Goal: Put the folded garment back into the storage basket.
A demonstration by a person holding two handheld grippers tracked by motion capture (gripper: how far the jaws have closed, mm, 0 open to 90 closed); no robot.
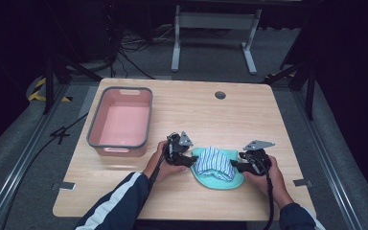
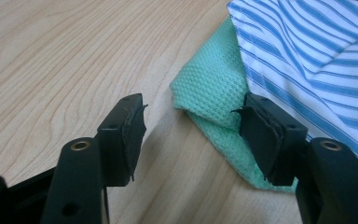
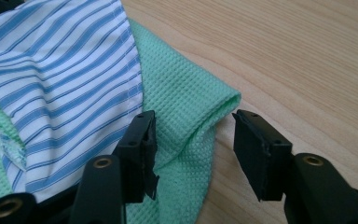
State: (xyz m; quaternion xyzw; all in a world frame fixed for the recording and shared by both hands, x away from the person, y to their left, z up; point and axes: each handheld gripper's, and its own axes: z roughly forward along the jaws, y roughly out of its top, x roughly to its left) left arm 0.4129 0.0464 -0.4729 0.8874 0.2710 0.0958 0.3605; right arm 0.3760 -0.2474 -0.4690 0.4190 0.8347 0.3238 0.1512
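Fingers flank a folded green waffle cloth under striped fabric.

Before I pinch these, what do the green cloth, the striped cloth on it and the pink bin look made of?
Green cloth: soft woven textile, waffle-textured, matte, with a folded edge. Striped cloth: thin, smooth woven fabric, probably cotton shirting, blue on white, with a stitched hem. Pink bin: likely moulded plastic, smooth with a faint sheen and a grey rim.

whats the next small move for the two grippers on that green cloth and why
Probably close both on the green cloth's end folds. The left gripper and right gripper stand open, each with a folded edge between its jaws, pads not yet pressing. The striped cloth lies on top, so a two-sided pinch lifts both.
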